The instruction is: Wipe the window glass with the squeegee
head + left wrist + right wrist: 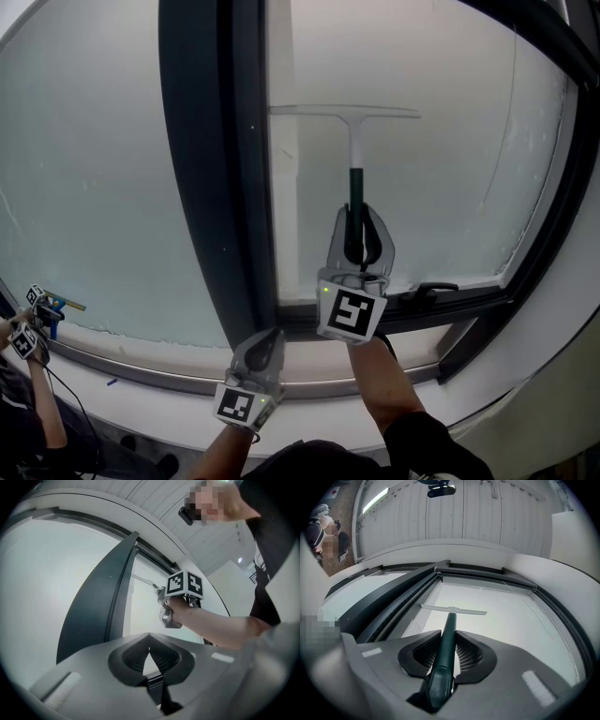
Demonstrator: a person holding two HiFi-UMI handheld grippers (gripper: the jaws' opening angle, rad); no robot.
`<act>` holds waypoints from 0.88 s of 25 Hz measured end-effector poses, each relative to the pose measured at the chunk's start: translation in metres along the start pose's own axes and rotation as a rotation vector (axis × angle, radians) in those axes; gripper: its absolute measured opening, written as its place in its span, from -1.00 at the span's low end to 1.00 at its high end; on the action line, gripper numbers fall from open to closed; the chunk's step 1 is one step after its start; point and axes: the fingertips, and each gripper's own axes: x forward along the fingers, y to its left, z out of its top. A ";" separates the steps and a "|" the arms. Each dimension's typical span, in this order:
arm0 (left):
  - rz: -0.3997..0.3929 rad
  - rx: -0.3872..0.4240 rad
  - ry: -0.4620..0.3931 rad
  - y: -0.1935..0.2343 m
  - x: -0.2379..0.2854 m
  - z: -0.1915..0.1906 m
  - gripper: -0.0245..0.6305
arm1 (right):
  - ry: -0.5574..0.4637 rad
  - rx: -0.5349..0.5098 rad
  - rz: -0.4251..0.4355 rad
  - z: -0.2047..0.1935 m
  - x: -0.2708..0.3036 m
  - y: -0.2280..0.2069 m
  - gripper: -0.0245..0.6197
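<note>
The squeegee (353, 150) has a pale blade laid flat against the window glass (431, 187) and a dark green handle. My right gripper (356, 246) is shut on that handle, below the blade. From the right gripper view the handle (446, 644) runs between the jaws up to the blade (453, 610). My left gripper (262, 351) hangs lower, near the sill, shut and empty; its view shows the jaws (149, 650) meeting with nothing between them, and the right gripper (168, 605) beyond.
A thick dark mullion (211, 159) splits the window; another pane (84, 178) lies to its left. A dark window handle (427, 291) sits on the lower frame at right. Another person with grippers (33, 323) works at far left.
</note>
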 end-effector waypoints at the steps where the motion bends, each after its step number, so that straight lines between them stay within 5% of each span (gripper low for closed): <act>1: 0.001 -0.001 0.002 0.000 0.000 0.000 -0.93 | 0.003 0.001 0.001 -0.001 -0.002 0.000 -0.63; 22: 0.025 -0.007 -0.002 -0.002 -0.010 0.003 -0.93 | 0.063 0.006 0.009 -0.023 -0.031 0.004 -0.63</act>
